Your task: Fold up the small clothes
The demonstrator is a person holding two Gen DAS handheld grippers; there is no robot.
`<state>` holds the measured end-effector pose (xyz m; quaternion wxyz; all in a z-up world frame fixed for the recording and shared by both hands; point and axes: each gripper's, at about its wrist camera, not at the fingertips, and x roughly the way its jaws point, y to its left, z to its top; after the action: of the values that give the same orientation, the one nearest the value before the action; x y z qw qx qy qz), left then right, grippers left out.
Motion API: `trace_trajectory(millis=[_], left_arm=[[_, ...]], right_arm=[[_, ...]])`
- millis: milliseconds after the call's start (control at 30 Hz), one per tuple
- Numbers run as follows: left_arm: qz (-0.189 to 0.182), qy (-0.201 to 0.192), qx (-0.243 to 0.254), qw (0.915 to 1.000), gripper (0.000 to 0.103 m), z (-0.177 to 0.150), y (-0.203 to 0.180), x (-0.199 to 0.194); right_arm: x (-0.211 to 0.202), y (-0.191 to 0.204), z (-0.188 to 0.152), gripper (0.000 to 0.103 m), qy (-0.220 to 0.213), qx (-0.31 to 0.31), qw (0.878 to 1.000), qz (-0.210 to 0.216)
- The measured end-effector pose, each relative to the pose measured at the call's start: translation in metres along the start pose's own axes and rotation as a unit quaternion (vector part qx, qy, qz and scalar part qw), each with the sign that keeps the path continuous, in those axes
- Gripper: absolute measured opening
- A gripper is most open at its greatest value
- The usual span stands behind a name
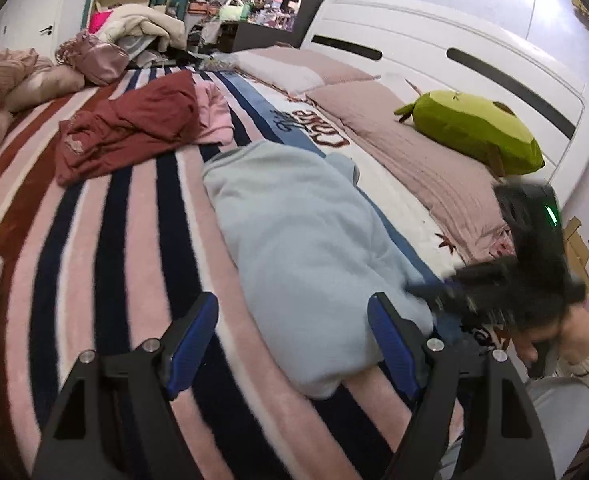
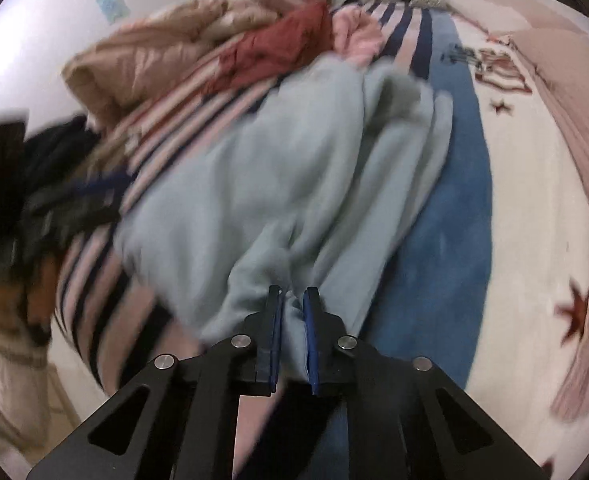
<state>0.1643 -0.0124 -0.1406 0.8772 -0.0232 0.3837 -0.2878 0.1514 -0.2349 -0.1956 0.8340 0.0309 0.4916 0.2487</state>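
A pale blue fleece garment [image 1: 310, 236] lies folded lengthwise on the striped bed blanket [image 1: 114, 240]. My left gripper [image 1: 294, 312] is open and empty, its jaws wide apart over the garment's near end. My right gripper [image 2: 293, 300] is shut on a bunched edge of the same pale blue garment [image 2: 286, 184] and holds it up; it shows as a blurred black shape at the right of the left wrist view [image 1: 506, 292]. A dark red garment [image 1: 130, 128] and a pink one [image 1: 214, 112] lie crumpled further up the bed.
A green plush toy [image 1: 474, 128] rests by the white headboard [image 1: 434, 40]. Pink pillows [image 1: 394, 128] line the right side. A beige quilt [image 2: 142, 64] and a clothes pile [image 1: 142, 28] sit at the far end. The person's sleeve [image 2: 10, 368] is at lower left.
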Motion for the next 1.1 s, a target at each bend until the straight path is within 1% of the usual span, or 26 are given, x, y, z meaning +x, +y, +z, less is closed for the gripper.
trace_trajectory(millis=[67, 133, 200, 233, 267, 300, 333, 367, 433, 500, 533, 567, 600, 633, 667, 700, 800, 900, 967, 1033, 1100], left_arm=[[-0.004, 0.011, -0.001, 0.9999, 0.074, -0.002, -0.002, 0.011], [-0.019, 0.02, -0.008, 0.9996, 0.074, -0.002, -0.002, 0.025], [-0.033, 0.026, -0.007, 0.9991, 0.074, -0.005, -0.004, 0.032], [-0.039, 0.025, -0.003, 0.9989, 0.074, -0.005, -0.004, 0.033], [-0.043, 0.024, -0.003, 0.9988, 0.074, -0.004, -0.003, 0.032], [-0.049, 0.023, -0.007, 0.9985, 0.074, -0.003, -0.001, 0.031], [-0.054, 0.022, -0.011, 0.9982, 0.074, -0.002, 0.002, 0.031], [-0.056, 0.02, -0.015, 0.9981, 0.074, 0.0, 0.005, 0.03], [-0.055, 0.023, -0.014, 0.9981, 0.074, 0.003, 0.006, 0.031], [-0.058, 0.028, -0.008, 0.9979, 0.074, 0.004, 0.005, 0.034], [-0.059, 0.03, -0.007, 0.9978, 0.074, 0.004, 0.004, 0.035], [-0.061, 0.031, -0.006, 0.9976, 0.074, 0.004, 0.003, 0.036], [-0.063, 0.031, -0.007, 0.9975, 0.074, 0.003, 0.004, 0.036], [-0.065, 0.032, -0.01, 0.9973, 0.074, 0.004, 0.004, 0.038], [-0.067, 0.032, -0.013, 0.9972, 0.074, 0.004, 0.005, 0.039], [-0.069, 0.032, -0.015, 0.997, 0.074, 0.004, 0.005, 0.04], [-0.077, 0.029, -0.018, 0.9965, 0.074, 0.005, 0.004, 0.04], [-0.084, 0.024, -0.003, 0.9962, 0.074, 0.006, -0.004, 0.041], [-0.09, 0.017, 0.008, 0.9958, 0.074, 0.008, -0.01, 0.04], [-0.1, 0.01, 0.017, 0.9948, 0.074, 0.01, -0.016, 0.038], [-0.104, 0.009, 0.024, 0.9942, 0.075, 0.012, -0.02, 0.038]], right_arm=[[-0.002, -0.001, -0.008, 0.005, -0.001, 0.001, 1.0, 0.0], [-0.009, -0.003, -0.003, 0.006, -0.006, 0.005, 1.0, 0.005], [-0.018, -0.004, 0.008, 0.01, -0.014, 0.0, 1.0, -0.005], [-0.022, -0.006, 0.013, 0.015, -0.021, -0.002, 1.0, -0.011], [-0.027, -0.008, 0.019, 0.028, -0.032, -0.003, 0.999, -0.017], [-0.032, -0.012, 0.028, 0.043, -0.046, -0.002, 0.999, -0.025], [-0.036, -0.018, 0.041, 0.05, -0.062, 0.003, 0.998, -0.031], [-0.037, -0.025, 0.055, 0.054, -0.076, 0.011, 0.997, -0.032], [-0.031, -0.035, 0.078, 0.056, -0.093, 0.025, 0.995, -0.031], [-0.016, -0.042, 0.101, 0.06, -0.114, 0.028, 0.993, -0.03], [-0.007, -0.044, 0.11, 0.06, -0.112, 0.022, 0.993, -0.027], [0.005, -0.043, 0.119, 0.06, -0.102, 0.017, 0.994, -0.03], [0.018, -0.042, 0.126, 0.06, -0.088, 0.011, 0.995, -0.04], [0.033, -0.041, 0.13, 0.058, -0.073, 0.002, 0.996, -0.054], [0.042, -0.04, 0.132, 0.034, -0.062, -0.005, 0.996, -0.061], [0.049, -0.041, 0.131, 0.015, -0.055, -0.01, 0.996, -0.067], [0.042, -0.049, 0.123, 0.011, -0.075, 0.016, 0.995, -0.071], [0.021, -0.058, 0.107, 0.011, -0.101, 0.039, 0.991, -0.083], [0.003, -0.066, 0.098, 0.011, -0.126, 0.049, 0.988, -0.078], [-0.009, -0.068, 0.094, 0.011, -0.141, 0.057, 0.985, -0.077], [-0.011, -0.071, 0.098, 0.011, -0.141, 0.059, 0.985, -0.081]])
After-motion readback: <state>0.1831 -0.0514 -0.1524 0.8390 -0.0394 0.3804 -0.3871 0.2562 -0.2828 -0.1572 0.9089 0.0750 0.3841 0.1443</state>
